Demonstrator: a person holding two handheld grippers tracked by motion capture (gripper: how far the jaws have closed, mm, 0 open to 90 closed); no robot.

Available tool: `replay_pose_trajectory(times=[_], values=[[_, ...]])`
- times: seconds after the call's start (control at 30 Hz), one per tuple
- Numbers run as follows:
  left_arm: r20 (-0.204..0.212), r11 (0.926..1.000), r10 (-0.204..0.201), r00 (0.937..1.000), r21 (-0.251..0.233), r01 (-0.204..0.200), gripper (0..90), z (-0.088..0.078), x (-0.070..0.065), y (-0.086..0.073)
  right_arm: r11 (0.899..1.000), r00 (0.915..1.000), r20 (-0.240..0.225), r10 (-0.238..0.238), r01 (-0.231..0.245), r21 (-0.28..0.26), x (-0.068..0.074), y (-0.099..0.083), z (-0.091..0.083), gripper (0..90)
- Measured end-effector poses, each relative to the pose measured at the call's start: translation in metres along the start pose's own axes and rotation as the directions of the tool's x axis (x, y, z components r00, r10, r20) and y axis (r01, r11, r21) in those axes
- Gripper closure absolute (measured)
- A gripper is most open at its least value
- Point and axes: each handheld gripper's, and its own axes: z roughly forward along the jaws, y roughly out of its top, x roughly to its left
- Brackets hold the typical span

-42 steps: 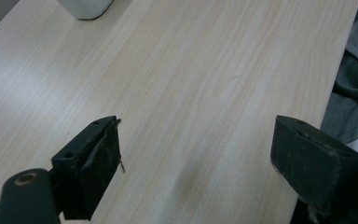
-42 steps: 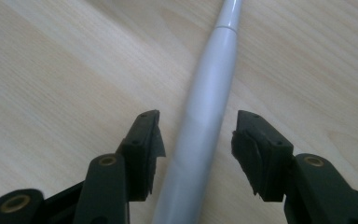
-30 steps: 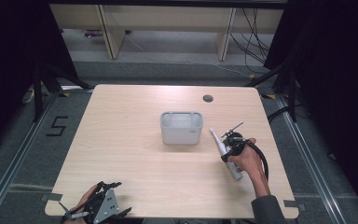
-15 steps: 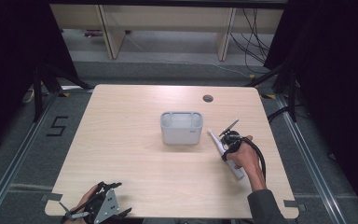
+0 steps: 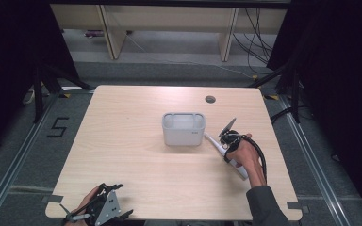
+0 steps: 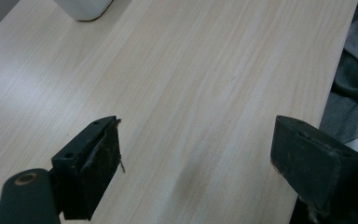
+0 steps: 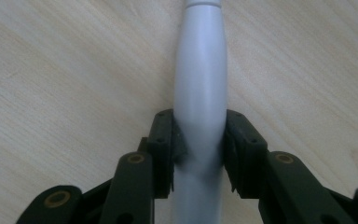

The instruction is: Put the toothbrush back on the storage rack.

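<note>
My right hand-held gripper (image 7: 199, 154) has just been closing and now pinches the white handle (image 7: 200, 93) flat on the counter (image 7: 51, 70); lifting it into the bin (image 5: 184, 128) ahead remains.

Right gripper (image 7: 199, 149) jaws — just closed in — now pinching the white handle (image 7: 200, 93) on both sides.

Light wood-grain worktop (image 5: 122, 141) with a round cable hole (image 5: 210, 99) near its far edge. A pale grey rectangular container (image 5: 183, 128) stands near its centre; a white, tapered handle-shaped object (image 5: 217, 145) lies just beside it, toward the right edge.
</note>
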Motion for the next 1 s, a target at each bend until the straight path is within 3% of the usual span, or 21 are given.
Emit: replay_pose_trajectory(times=[0.13, 0.17, 0.2, 0.3, 0.37, 0.4, 0.7, 0.8, 0.83, 0.87, 0.93, 0.97, 1.0], values=[[0.004, 1.0000, -0.006, 1.0000, -0.006, 0.006, 15.4, 0.000, -0.001, 0.000, 1.000, 0.9996, -0.002, -0.026, 0.026, 0.007, -0.003, 0.002, 0.000, 66.6], [0.000, 1.0000, 0.008, 1.0000, 0.005, -0.008, 15.4, 0.000, 0.000, 0.000, 0.999, 0.9989, 0.005, -0.047, 0.047, 0.003, -0.004, 0.002, 0.001, 66.7], [0.000, 1.0000, 0.007, 1.0000, 0.004, -0.007, 15.4, 0.000, 0.000, 0.000, 1.000, 0.9997, 0.001, -0.023, 0.023, 0.018, -0.002, 0.003, 0.000, 66.7], [0.001, 1.0000, 0.005, 1.0000, 0.005, -0.005, 15.4, 0.000, 0.000, 0.000, 0.999, 0.9998, -0.008, -0.018, 0.019, 0.045, 0.000, 0.003, -0.001, 66.8], [-0.002, 1.0000, 0.005, 1.0000, 0.000, -0.005, 15.4, 0.000, 0.000, 0.000, 0.999, 0.9988, 0.009, -0.048, 0.048, 0.017, -0.005, 0.001, -0.001, 66.8], [-0.005, 1.0000, 0.006, 1.0000, -0.002, -0.006, 15.4, 0.000, 0.001, 0.000, 1.000, 0.9997, 0.005, -0.024, 0.024, 0.013, -0.006, -0.001, -0.002, 66.9], [-0.013, 1.0000, 0.006, 0.9999, 0.000, -0.006, 15.4, 0.001, 0.001, 0.000, 0.997, 1.0000, 0.001, 0.001, -0.001, -0.082, -0.020, -0.016, -0.025, 67.0], [-0.010, 1.0000, 0.002, 0.9999, -0.003, -0.002, 15.4, 0.001, 0.001, 0.000, 0.991, 0.9988, -0.010, 0.049, -0.049, -0.124, -0.026, -0.023, -0.037, 67.0], [-0.009, 1.0000, 0.002, 1.0000, -0.003, -0.002, 15.4, 0.001, 0.001, 0.000, 0.988, 0.9996, 0.007, 0.026, -0.025, -0.150, -0.029, -0.024, -0.039, 67.0], [-0.009, 1.0000, 0.001, 1.0000, -0.003, -0.001, 15.4, 0.001, 0.001, 0.000, 0.987, 0.9994, 0.003, 0.034, -0.033, -0.156, -0.031, -0.025, -0.042, 67.0], [-0.012, 1.0000, 0.004, 0.9999, -0.001, -0.004, 15.4, 0.001, 0.001, 0.000, 0.981, 0.9979, -0.040, 0.052, -0.058, -0.185, -0.034, -0.028, -0.048, 66.9], [-0.012, 1.0000, 0.004, 0.9999, -0.001, -0.004, 15.4, 0.001, 0.001, 0.000, 0.981, 0.9982, -0.001, 0.060, -0.059, -0.185, -0.034, -0.028, -0.053, 67.0], [-0.014, 1.0000, 0.004, 0.9999, -0.001, -0.004, 15.4, 0.001, 0.001, 0.000, 0.977, 0.9989, 0.001, 0.047, -0.046, -0.208, -0.036, -0.029, -0.056, 67.0]])
